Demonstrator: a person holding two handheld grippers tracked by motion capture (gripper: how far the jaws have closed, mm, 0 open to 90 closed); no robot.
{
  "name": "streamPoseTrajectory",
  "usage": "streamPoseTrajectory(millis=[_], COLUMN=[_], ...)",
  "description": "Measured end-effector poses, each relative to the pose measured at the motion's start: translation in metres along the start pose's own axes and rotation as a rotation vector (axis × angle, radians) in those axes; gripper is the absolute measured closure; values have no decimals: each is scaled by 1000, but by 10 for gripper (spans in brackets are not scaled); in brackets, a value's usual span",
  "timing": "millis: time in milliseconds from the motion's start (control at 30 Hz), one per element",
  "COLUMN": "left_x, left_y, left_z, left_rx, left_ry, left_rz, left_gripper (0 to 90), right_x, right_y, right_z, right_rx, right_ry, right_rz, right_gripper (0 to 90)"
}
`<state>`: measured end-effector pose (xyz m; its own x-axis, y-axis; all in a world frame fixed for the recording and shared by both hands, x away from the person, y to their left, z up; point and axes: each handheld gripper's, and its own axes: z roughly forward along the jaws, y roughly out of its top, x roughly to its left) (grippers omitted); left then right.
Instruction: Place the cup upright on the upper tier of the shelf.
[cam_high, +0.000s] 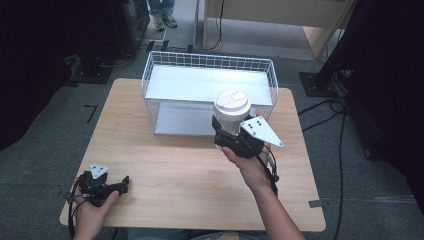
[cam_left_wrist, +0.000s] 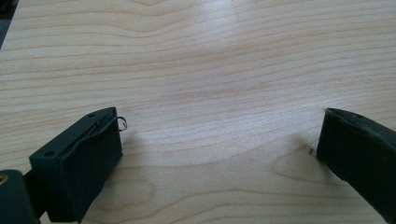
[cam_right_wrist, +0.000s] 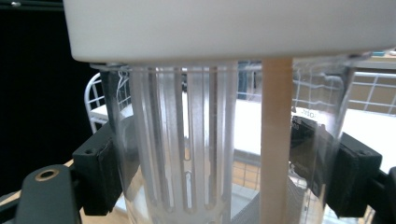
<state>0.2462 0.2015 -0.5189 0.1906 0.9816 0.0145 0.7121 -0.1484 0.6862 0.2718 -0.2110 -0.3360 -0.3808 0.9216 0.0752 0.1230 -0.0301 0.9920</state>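
Observation:
A clear plastic cup (cam_high: 229, 117) with a white lid is held upright above the table, just in front of the white wire basket (cam_high: 160, 62). My right gripper (cam_high: 231, 136) is shut on the cup (cam_right_wrist: 187, 154); its black pads (cam_right_wrist: 100, 175) press on both sides of the clear wall, under the white lid. A tan strip runs down inside the cup. My left gripper (cam_high: 120, 185) rests at the table's front left corner, pointing right. Its jaws (cam_left_wrist: 219, 149) stand wide open over bare wood with nothing between them.
The wooden table (cam_high: 165, 175) has rounded corners and grey carpet around it. The wire basket stands at the table's far middle with a white shelf inside. Cables (cam_high: 330, 107) run over the floor on the right. Dark stands and furniture line the far side.

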Motion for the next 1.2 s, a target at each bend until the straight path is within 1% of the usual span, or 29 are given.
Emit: streamPoseTrajectory(millis=[33,67,267,333,367,500,567,633,667,700,767,867,1033,1167,1200], left_x=[0,0,0,0,0,0,0,0,0,0,0,0,0,0,0], left_y=[0,0,0,0,0,0,0,0,0,0,0,0,0,0,0], left_z=[0,0,0,0,0,0,0,0,0,0,0,0,0,0,0], left_rx=[0,0,0,0,0,0,0,0,0,0,0,0,0,0,0], left_ry=[0,0,0,0,0,0,0,0,0,0,0,0,0,0,0], left_rz=[0,0,0,0,0,0,0,0,0,0,0,0,0,0,0], left_gripper=[3,3,2,3,3,3,2,3,3,3,2,2,3,3,3], right_x=[0,-3,-8,-10,-12,-15,-17,-18,-20,-20,-22,-22,-24,-29,-31], right_y=[0,4,15,19,23,29,34,36,39,39,44,47,52,54,55], right_z=[0,1,3,5,7,11,15,17,21,21,26,29,37,44,48], right_rx=[0,-6,-21,-29,-34,-44,-46,-49,-48,-48,-52,-53,-57,-63,-61], right_ry=[0,-13,-33,-42,-57,-70,-84,-90,-102,-102,-118,-132,-149,-165,-177], right_rz=[0,-5,-7,-7,-9,-15,-8,-9,-7,-7,-9,-11,-28,-24,-18], right_gripper=[164,164,163,163,163,164,163,163,163,163,164,163,163,163,164])
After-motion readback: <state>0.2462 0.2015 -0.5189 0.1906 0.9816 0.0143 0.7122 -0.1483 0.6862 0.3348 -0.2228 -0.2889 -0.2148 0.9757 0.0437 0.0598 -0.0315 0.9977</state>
